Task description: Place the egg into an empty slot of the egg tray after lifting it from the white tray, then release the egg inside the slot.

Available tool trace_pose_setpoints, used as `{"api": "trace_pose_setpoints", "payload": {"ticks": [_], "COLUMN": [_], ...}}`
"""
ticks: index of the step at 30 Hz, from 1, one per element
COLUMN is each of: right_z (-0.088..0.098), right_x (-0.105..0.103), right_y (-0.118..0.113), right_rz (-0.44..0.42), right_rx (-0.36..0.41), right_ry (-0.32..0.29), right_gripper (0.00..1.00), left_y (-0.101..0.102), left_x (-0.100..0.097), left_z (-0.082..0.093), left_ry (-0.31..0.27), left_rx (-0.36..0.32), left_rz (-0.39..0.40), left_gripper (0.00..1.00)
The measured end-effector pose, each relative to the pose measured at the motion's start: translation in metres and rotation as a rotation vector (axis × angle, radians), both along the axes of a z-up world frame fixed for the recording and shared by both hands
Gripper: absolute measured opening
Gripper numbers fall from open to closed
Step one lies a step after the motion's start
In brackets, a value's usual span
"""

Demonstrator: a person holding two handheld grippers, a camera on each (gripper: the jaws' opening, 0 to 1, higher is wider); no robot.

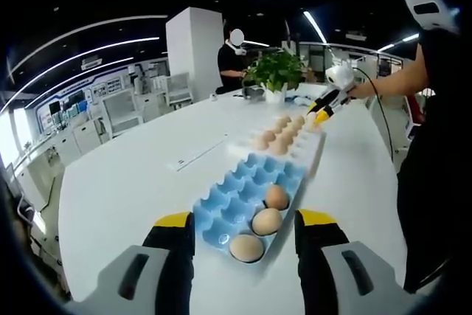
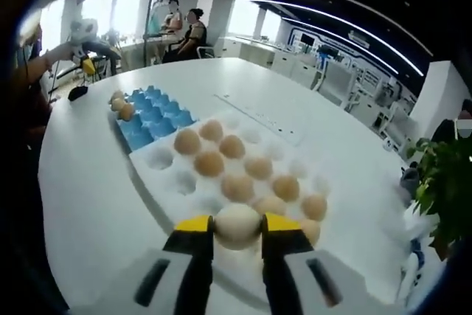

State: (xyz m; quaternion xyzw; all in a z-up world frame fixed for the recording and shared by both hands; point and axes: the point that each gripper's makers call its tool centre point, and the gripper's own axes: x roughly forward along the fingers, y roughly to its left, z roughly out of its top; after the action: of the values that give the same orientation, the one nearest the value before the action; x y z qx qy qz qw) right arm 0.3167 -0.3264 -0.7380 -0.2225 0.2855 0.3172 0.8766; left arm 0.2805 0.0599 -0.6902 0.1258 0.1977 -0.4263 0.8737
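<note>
Yellow-tipped and dark grey, the right gripper (image 2: 237,230) is clenched on a pale, smooth egg (image 2: 237,225), pinched between both pads just above the near edge of the white tray (image 2: 164,158). That tray is a moulded sheet of round dimples; about nine tan eggs (image 2: 209,163) sit in its cups, and the cups along its left side are bare. Touching the white tray's far-left end is the blue egg tray (image 2: 151,117), ridged with pointed peaks between its slots, with three brown eggs (image 2: 118,102) bunched at its far end. Both trays lie on a broad, glossy white table (image 2: 287,94).

From the left gripper view, the left gripper (image 1: 246,237) is released, its jaws standing wide apart to either side of the blue egg tray's (image 1: 236,193) near end, gripping nothing. Three brown eggs (image 1: 266,220) fill that tray's closest slots. Beyond it lies the white tray (image 1: 310,149), with the right gripper (image 1: 322,114) over its far end. Past the white tray stands a leafy green potted plant (image 1: 276,71).
</note>
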Motion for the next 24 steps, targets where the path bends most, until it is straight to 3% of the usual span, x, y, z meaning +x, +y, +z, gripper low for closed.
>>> {"api": "trace_pose_setpoints", "payload": {"ticks": [9, 24], "right_z": [0.006, 0.013], "right_x": [-0.001, 0.002], "right_y": [0.012, 0.054], "right_rz": [0.028, 0.135], "right_rx": [0.004, 0.007], "right_ry": [-0.011, -0.033], "right_gripper": [0.24, 0.24], "left_y": [0.0, 0.003], "left_x": [0.0, 0.0], "left_z": [0.0, 0.001], "left_ry": [0.0, -0.008], "left_rx": [-0.004, 0.001], "left_rz": [-0.002, 0.004], "left_gripper": [0.55, 0.55]}}
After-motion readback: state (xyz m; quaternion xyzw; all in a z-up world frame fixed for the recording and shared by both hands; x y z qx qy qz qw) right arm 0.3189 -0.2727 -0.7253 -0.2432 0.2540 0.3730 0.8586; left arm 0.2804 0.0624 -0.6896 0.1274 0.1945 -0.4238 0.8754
